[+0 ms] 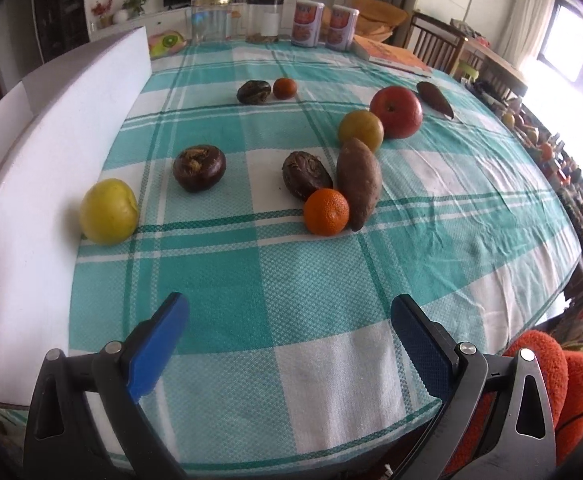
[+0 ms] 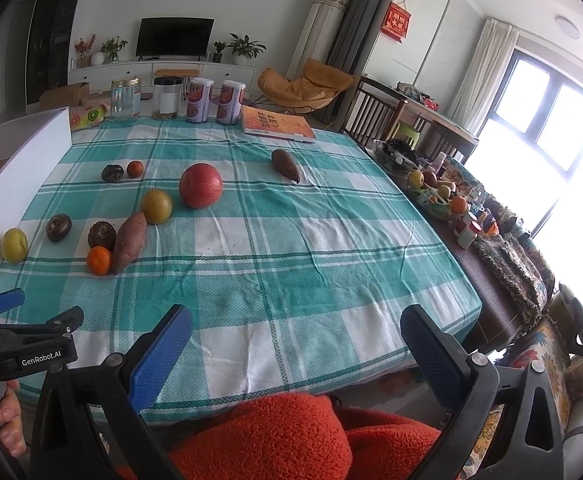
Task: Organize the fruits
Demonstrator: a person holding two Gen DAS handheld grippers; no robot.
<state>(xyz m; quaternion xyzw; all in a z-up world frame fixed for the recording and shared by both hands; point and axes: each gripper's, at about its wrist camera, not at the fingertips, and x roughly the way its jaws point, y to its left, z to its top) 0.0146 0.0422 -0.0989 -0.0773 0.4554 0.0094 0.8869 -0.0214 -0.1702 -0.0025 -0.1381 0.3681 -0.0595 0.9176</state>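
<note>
Fruits lie on a green-checked tablecloth (image 1: 251,280). A yellow apple (image 1: 108,211) sits at the left by a white box (image 1: 51,140). An orange (image 1: 326,211) touches a sweet potato (image 1: 358,182) and a dark water chestnut (image 1: 306,175). Another chestnut (image 1: 199,168) lies left of them. A red apple (image 1: 396,111), a yellow-green fruit (image 1: 361,130), a small orange (image 1: 284,88) and a third chestnut (image 1: 253,91) lie farther back. My left gripper (image 1: 289,320) is open and empty above the near cloth. My right gripper (image 2: 295,334) is open and empty at the table's near edge.
Jars (image 2: 125,97), two cans (image 2: 200,100) and an orange book (image 2: 277,124) stand at the far edge. A dark pointed root (image 2: 286,165) lies near the book. A side table with fruit and bottles (image 2: 443,200) stands to the right. The left gripper body (image 2: 23,344) shows in the right wrist view.
</note>
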